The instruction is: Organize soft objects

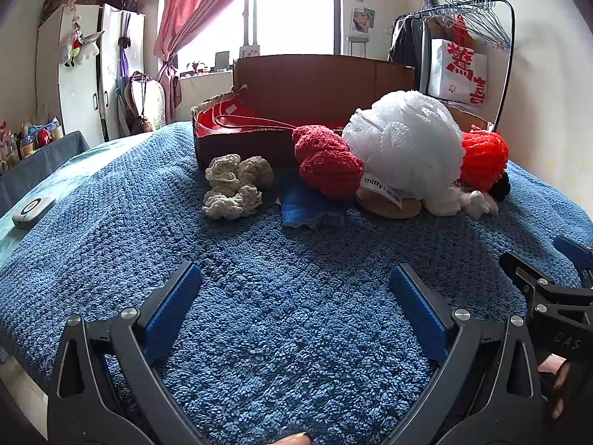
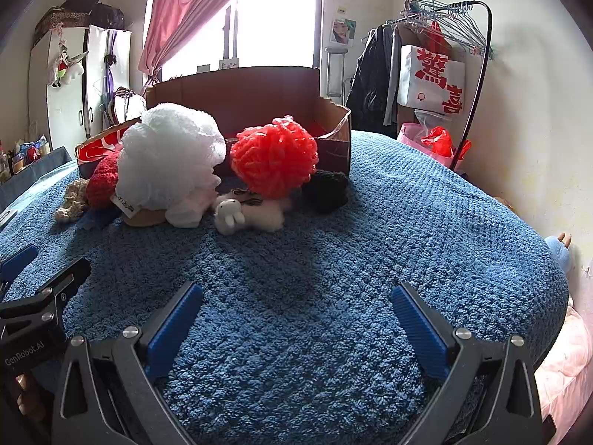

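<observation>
Cardboard box (image 1: 315,89) with red lining on blue bed (image 1: 259,296).
White yarn ball (image 1: 407,141) and orange-red one (image 2: 274,155) sit before it (both jaws wide, holding nothing).

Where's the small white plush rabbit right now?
The small white plush rabbit lies on the blue terry blanket, left of centre in the right wrist view, in front of the bright orange-red mesh pouf and beside the big white mesh pouf.

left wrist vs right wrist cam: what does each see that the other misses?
Left wrist only: the white device at the bed's left edge and the folded blue cloth clearly laid out.
Right wrist only: the black yarn ball in full, and the pink and red bags under the rack.
Both: the cardboard box, white pouf, red mesh pouf, the bunny toy, and open, empty left tongs and right tongs.
</observation>
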The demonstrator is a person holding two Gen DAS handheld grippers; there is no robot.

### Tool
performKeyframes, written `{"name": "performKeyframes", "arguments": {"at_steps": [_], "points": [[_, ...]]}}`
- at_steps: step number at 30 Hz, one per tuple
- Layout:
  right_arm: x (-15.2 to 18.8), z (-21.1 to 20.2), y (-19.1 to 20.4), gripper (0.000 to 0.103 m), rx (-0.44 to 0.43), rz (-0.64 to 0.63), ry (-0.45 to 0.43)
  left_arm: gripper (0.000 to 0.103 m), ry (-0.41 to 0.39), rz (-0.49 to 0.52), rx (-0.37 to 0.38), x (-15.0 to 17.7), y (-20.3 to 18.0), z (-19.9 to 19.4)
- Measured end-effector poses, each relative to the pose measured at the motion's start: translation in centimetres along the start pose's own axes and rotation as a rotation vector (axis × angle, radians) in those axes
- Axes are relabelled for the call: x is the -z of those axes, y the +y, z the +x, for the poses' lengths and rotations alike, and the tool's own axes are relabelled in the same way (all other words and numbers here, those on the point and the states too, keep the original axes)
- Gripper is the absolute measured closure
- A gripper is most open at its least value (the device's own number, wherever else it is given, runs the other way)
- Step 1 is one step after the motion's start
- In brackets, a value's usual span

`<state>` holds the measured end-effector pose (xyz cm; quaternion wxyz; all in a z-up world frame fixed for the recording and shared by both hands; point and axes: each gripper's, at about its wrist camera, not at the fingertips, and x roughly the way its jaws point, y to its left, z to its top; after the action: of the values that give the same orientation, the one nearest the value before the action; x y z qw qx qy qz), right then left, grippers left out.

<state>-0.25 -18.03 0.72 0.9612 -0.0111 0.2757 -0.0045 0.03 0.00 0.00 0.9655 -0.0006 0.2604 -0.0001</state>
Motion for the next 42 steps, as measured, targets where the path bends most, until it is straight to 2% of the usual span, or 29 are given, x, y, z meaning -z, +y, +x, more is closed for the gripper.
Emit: {"name": "performKeyframes", "arguments": {"at_steps": [36,42], "points": [[0.18,-0.03,-0.01,0.000,0.001,0.000,0.000,0.000,0.003,0.000,0.000,-0.02,0.01,0.00],[0.03,0.14,0.06,0.000,-0.008,0.005,0.011,0.000,0.020,-0.003,0.010,-0.90,0.06,-0.24]]}}
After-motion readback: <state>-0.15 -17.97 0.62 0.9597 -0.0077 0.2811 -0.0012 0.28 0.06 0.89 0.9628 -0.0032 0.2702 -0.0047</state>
